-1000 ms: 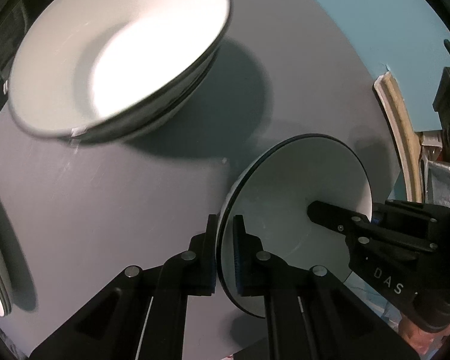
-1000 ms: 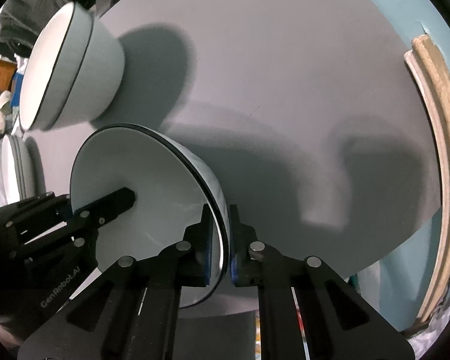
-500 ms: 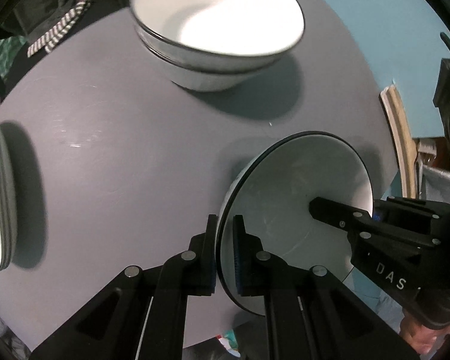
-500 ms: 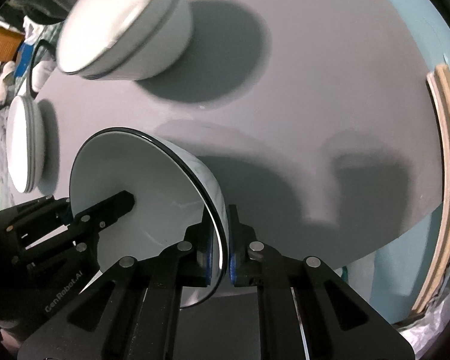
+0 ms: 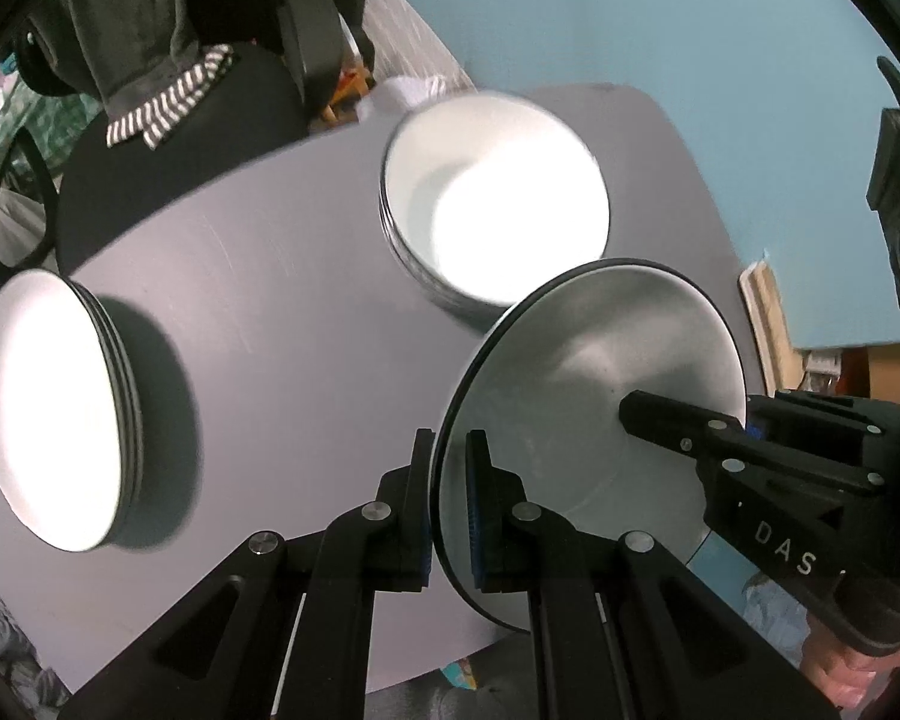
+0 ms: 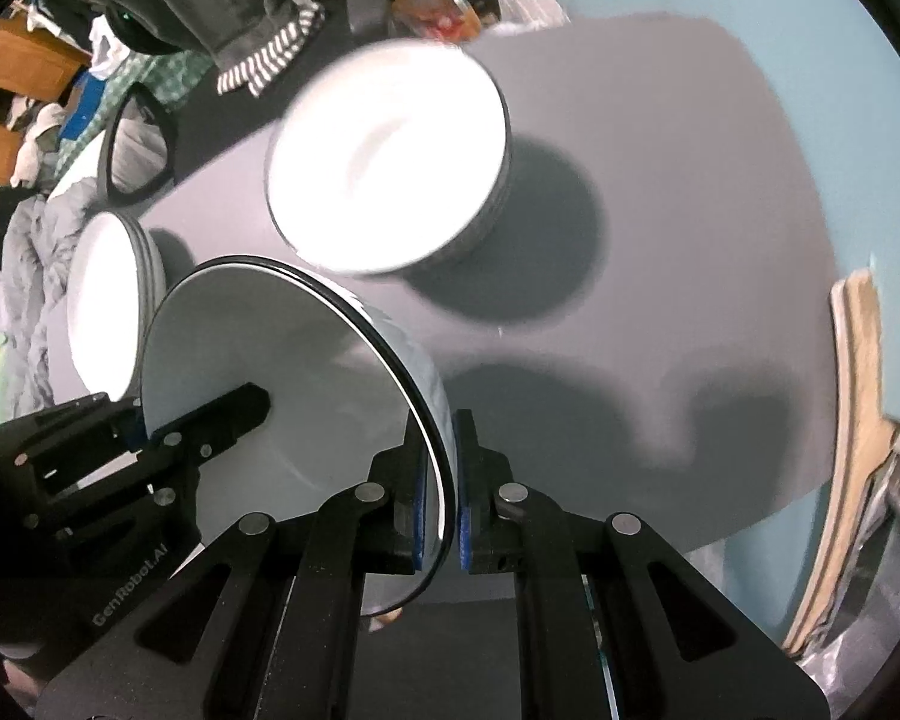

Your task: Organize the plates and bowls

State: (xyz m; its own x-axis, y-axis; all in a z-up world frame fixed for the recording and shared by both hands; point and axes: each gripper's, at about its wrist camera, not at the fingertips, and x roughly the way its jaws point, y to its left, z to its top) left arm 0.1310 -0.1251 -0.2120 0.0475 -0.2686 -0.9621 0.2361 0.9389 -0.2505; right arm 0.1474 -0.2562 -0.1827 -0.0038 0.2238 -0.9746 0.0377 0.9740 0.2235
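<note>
- Bowl [image 5: 600, 384]: white, dark-rimmed, held clear above the grey table [image 5: 282, 324], tilted.
- Left gripper [image 5: 450, 510]: clamped tight on the bowl's near rim.
- Right gripper [image 6: 441, 510]: clamped tight on the opposite rim.
- Stacked bowls [image 5: 498, 198]: on the table, beyond.
- Plates [image 5: 48, 408]: stacked, well apart at the table's left.

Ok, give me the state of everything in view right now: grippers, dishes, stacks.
Left gripper: shut on the held bowl's rim.
Right gripper: shut on the opposite rim.
Held bowl: off the table, tilted, empty, gripped on both sides.
Bowl stack: upright on the table, top bowl empty.
Plate stack: resting on the table, nothing on top.
</note>
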